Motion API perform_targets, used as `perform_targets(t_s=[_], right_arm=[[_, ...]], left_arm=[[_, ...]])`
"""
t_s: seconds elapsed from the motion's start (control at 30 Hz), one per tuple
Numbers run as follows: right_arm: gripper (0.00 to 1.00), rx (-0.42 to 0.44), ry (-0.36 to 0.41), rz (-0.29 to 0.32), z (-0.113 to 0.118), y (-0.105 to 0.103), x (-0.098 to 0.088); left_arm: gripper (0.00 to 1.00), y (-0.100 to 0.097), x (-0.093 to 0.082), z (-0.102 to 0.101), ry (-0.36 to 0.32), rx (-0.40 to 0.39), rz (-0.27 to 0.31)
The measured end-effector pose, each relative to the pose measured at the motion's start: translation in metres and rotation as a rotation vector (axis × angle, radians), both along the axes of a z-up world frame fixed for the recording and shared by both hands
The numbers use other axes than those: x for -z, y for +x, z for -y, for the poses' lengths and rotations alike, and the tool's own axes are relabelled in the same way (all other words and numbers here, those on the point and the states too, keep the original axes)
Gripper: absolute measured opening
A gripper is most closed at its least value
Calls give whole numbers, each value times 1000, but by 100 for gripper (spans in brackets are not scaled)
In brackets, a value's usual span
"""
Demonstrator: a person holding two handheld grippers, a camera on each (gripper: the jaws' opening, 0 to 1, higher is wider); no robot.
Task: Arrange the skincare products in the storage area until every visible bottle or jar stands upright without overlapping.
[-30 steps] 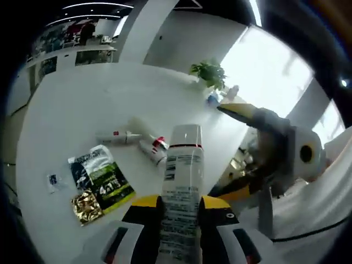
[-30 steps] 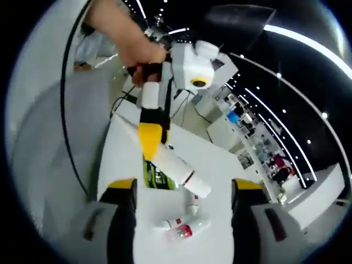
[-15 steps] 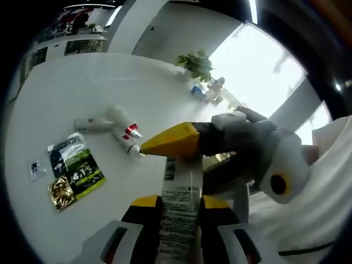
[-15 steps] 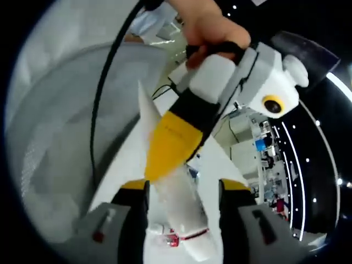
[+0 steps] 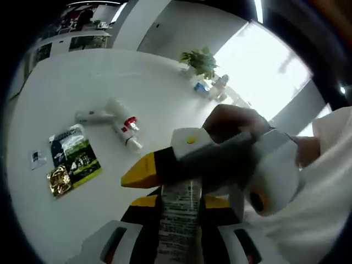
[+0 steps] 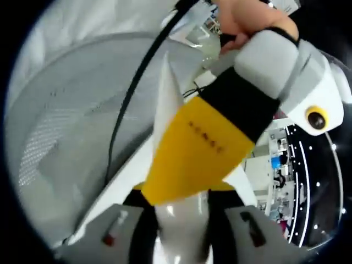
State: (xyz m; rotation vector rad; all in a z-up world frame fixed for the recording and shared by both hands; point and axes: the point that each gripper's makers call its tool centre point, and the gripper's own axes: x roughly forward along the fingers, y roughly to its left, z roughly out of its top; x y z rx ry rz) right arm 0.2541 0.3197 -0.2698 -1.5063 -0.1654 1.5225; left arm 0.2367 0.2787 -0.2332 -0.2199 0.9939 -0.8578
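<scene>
Spray bottle, white with a printed label, is held off the surface, clamped between the fingers of the left gripper. Its long axis runs straight forward along those fingers. The far end of the bottle is covered by the right gripper, which crosses it from the right side of the left gripper view. In the right gripper view the white body of the bottle is seen between the right gripper's own fingers, closed in against it from both sides, with the left gripper's yellow finger lying across just above. Both grippers are thus on the same bottle, right at the cap end, left at the base end.

Well apart, toward the far left of the white surface, small tubes lie flat, and sachets lie beside them.

Compared with 1.0 s ago, the right gripper has been brought from beside the bottle to over its cap, and the red-banded cap has become hidden.
</scene>
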Motion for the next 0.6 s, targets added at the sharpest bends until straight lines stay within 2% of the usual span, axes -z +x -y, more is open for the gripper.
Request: perform_targets(t_s=[0.27,0.3,0.37,0.43,0.6], right_arm=[[27,32,-11,-55,-4,1,3],[27,60,-9,-95,-3,-1,5],[25,72,-6,-112,-4,-1,4],[24,122,10,-160,-2,-1,4],[21,195,32,-211,3,3,1]], left_arm=[[29,3,-2,-6,-1,-19,-5],[29,4,-3,-7,-7,-21,-11],[29,4,-4,-7,-14,-22,-13],[29,5,-6,-6,-34,-19,-15],[30,9,-11,-1,-76,-10,-9]])
